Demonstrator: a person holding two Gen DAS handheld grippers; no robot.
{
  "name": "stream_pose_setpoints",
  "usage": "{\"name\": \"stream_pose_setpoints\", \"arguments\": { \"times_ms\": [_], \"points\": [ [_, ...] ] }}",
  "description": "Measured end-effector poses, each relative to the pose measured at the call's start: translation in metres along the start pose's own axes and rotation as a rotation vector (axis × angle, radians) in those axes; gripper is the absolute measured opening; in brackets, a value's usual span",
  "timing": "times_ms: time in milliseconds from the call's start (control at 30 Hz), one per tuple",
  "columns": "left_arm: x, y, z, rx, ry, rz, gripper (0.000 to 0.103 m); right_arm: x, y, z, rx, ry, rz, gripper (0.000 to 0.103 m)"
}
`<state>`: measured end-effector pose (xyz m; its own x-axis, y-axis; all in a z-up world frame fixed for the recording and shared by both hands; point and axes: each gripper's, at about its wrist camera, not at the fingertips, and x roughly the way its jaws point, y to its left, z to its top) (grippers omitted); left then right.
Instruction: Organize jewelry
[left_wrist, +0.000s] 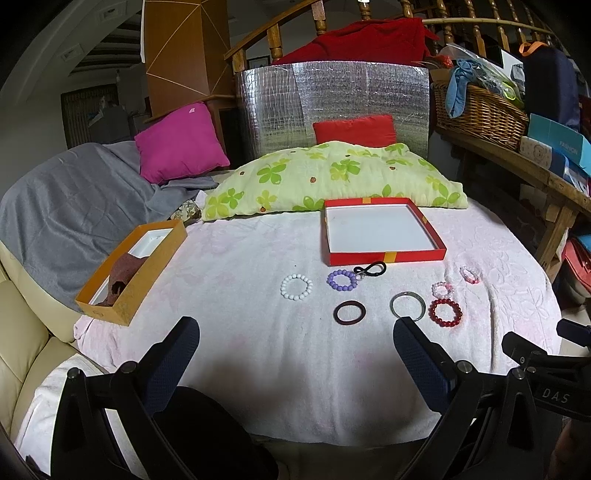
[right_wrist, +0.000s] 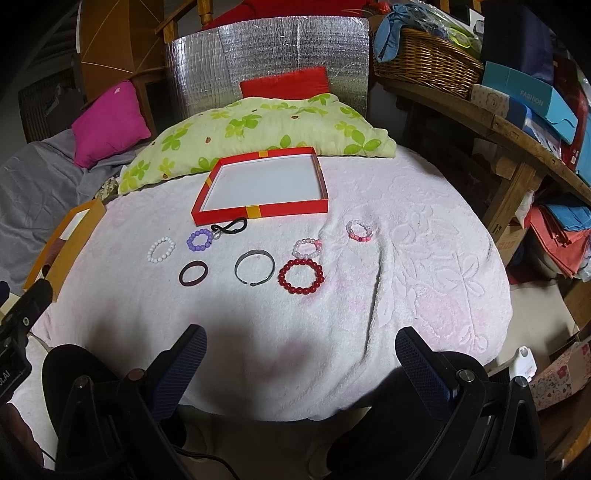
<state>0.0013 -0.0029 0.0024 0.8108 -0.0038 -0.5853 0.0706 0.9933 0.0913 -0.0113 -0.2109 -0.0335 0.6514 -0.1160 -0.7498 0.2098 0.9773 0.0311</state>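
Several bracelets lie on a pale pink towel: white beads (left_wrist: 296, 287) (right_wrist: 161, 249), purple beads (left_wrist: 342, 280) (right_wrist: 200, 240), a black loop (left_wrist: 369, 268) (right_wrist: 229, 225), a dark maroon bangle (left_wrist: 349, 313) (right_wrist: 192, 273), a grey metal bangle (left_wrist: 407, 305) (right_wrist: 255, 267), red beads (left_wrist: 445, 313) (right_wrist: 300, 276) and two pink-and-clear ones (left_wrist: 442, 289) (right_wrist: 358, 230). Behind them sits a shallow red tray (left_wrist: 386, 257) (right_wrist: 258, 212) with a bare white floor. My left gripper (left_wrist: 295, 332) and right gripper (right_wrist: 301, 345) hover open near the towel's front, holding nothing.
An orange box (left_wrist: 147, 273) (right_wrist: 70, 254) with a brown lump inside rests at the left edge. A green-leaf pillow (left_wrist: 332, 173) (right_wrist: 251, 129) lies behind the tray. A wooden bench with a wicker basket (left_wrist: 480, 107) (right_wrist: 424, 62) runs along the right.
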Motion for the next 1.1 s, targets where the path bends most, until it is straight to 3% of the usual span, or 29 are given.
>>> {"name": "stream_pose_setpoints", "arguments": {
  "times_ms": [1100],
  "points": [
    [0.017, 0.003, -0.006, 0.004, 0.028, -0.005, 0.103, 0.015, -0.004, -0.003, 0.011, 0.018, 0.001, 0.103]
  ]
}}
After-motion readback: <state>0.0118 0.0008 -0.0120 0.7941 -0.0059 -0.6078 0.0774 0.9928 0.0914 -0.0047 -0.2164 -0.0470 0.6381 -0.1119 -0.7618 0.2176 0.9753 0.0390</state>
